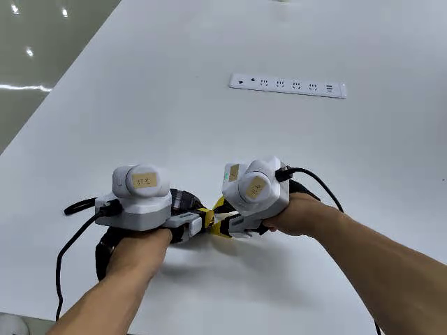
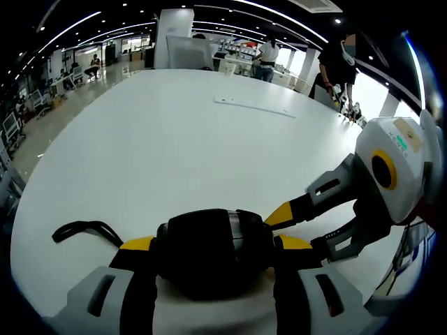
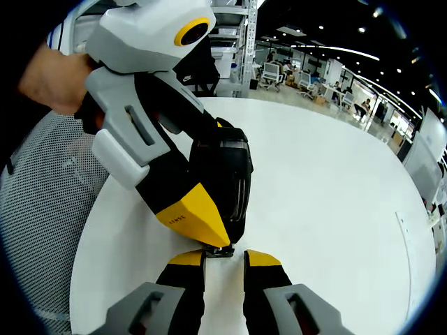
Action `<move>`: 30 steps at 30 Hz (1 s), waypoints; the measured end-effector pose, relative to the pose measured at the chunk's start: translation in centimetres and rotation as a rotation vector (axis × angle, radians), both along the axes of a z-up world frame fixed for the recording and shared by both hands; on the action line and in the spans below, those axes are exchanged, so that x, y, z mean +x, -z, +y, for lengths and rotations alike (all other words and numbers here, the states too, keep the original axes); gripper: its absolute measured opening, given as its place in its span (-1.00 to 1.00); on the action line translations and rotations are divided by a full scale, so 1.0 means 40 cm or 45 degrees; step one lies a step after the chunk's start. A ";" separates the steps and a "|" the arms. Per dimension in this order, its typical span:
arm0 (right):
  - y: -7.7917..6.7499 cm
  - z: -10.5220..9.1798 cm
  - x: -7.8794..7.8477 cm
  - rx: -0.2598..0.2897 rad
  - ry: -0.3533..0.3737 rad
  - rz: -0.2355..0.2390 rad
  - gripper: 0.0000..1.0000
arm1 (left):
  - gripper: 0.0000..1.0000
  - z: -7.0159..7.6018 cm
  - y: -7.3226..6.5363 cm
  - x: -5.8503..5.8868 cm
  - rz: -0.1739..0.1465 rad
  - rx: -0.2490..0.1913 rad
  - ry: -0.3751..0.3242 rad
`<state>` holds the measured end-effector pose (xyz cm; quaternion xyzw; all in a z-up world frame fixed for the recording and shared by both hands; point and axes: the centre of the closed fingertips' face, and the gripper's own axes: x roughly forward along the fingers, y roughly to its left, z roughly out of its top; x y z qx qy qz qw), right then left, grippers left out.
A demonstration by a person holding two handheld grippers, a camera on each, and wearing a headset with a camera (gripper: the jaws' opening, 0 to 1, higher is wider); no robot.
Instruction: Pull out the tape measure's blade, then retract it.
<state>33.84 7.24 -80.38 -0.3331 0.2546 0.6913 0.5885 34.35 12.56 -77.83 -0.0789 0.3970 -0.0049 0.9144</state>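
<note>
Between the yellow-tipped jaws of my left gripper (image 2: pixel 215 246) sits the black, rounded, glossy plastic tape measure case (image 2: pixel 209 269), clamped on both sides. At the tips of my right gripper (image 3: pixel 225 259), its jaws narrow, lies the small metal blade hook (image 3: pixel 222 250); I cannot tell whether it is pinched. Beneath both grippers spreads a smooth white tabletop (image 1: pixel 174 84), and beyond them a bright open-plan office.

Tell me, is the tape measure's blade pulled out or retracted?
Retracted: in the right gripper view the blade's hook sits against the case of the tape measure, with no blade length showing.
</note>
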 end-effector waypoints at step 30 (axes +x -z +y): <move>-0.068 -0.115 0.014 0.041 0.149 -0.003 -0.35 | 0.47 -0.006 -0.017 -0.031 0.008 0.013 0.134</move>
